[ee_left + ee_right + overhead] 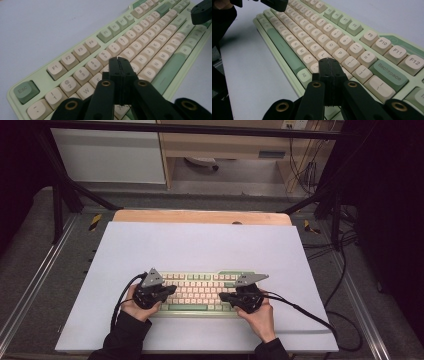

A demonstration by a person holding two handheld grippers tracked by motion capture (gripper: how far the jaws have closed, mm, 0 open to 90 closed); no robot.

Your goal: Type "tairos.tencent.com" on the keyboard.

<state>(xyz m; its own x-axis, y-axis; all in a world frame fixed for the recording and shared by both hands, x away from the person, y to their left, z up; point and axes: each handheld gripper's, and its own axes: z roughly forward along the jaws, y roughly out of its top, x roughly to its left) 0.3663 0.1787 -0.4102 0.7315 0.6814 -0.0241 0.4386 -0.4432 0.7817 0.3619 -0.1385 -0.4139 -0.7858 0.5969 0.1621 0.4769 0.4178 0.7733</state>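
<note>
One keyboard: a pale green keyboard (200, 292) with cream keycaps lies flat in the lower middle of the high view, long side running left to right.
Keyboard details: green Esc key (25, 91) at the lower left of the left gripper view; green Backspace key (388, 73) at the right of the right gripper view; long green space bar (284, 51) along the near edge.
Left hand-held gripper: left hand-held gripper (172, 290) sits over the keyboard's left end in the high view; its jaws are pressed together with nothing between them, tips over the letter rows near the R and T keys in the left gripper view (119, 61).
Right hand-held gripper: right hand-held gripper (222, 296) sits over the keyboard's right end, jaws likewise together and empty, tips above the keys just right of L in the right gripper view (328, 62). Whether either tip touches a key cannot be told.
Hands: left hand (134, 307) and right hand (260, 317) come in from the bottom edge in dark sleeves.
Cables: black cables (300, 312) trail off each gripper towards the lower corners.
Sheet: a white sheet (200, 245) lies under the keyboard.
Desk: wooden desk (200, 216) edge shows beyond the sheet, upper middle.
</note>
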